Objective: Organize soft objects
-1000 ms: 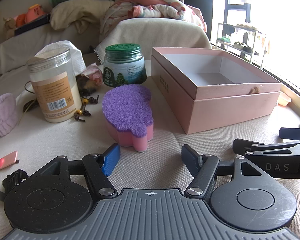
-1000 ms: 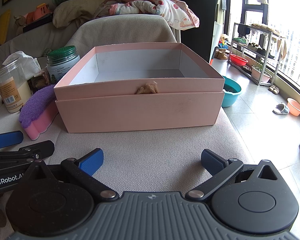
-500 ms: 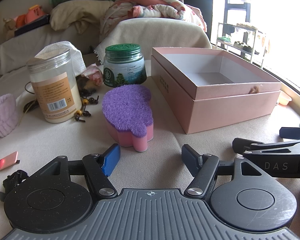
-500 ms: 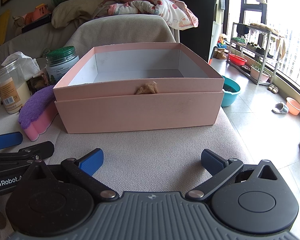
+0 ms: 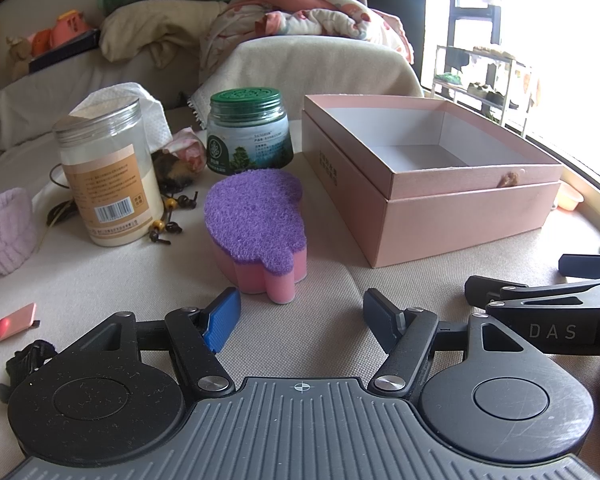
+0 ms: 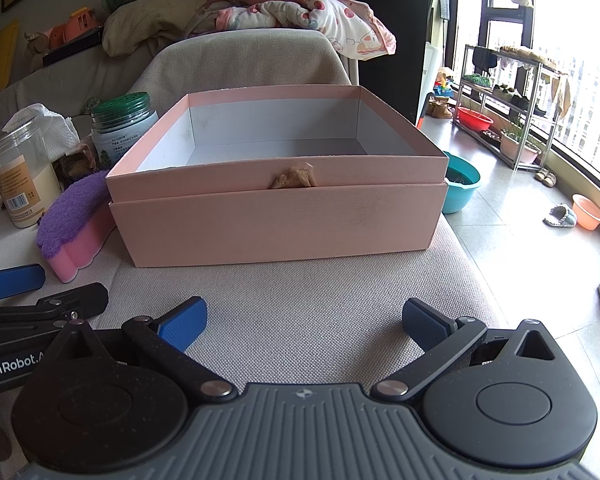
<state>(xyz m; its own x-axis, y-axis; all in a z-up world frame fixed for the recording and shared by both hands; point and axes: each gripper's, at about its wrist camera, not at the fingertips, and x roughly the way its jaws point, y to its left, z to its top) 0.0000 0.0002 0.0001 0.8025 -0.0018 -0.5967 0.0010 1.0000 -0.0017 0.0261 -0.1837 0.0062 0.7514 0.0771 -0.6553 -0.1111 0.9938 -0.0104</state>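
A purple-topped pink sponge (image 5: pixel 256 224) lies on the beige cloth table just ahead of my left gripper (image 5: pixel 300 316), which is open and empty. An open pink box (image 5: pixel 432 176) stands to the sponge's right, its inside bare. In the right wrist view the box (image 6: pixel 276 216) faces my right gripper (image 6: pixel 304 322), which is open and empty a short way in front of it. The sponge (image 6: pixel 74 224) shows at the box's left. A lilac knitted soft item (image 5: pixel 4 232) lies at the far left.
A clear plastic jar (image 5: pixel 104 176) and a green-lidded jar (image 5: pixel 246 136) stand behind the sponge, with beads (image 5: pixel 168 216) and a white cloth (image 5: pixel 128 108) nearby. A small pink piece (image 5: pixel 14 322) lies front left. The table edge drops to the floor at the right (image 6: pixel 500 240).
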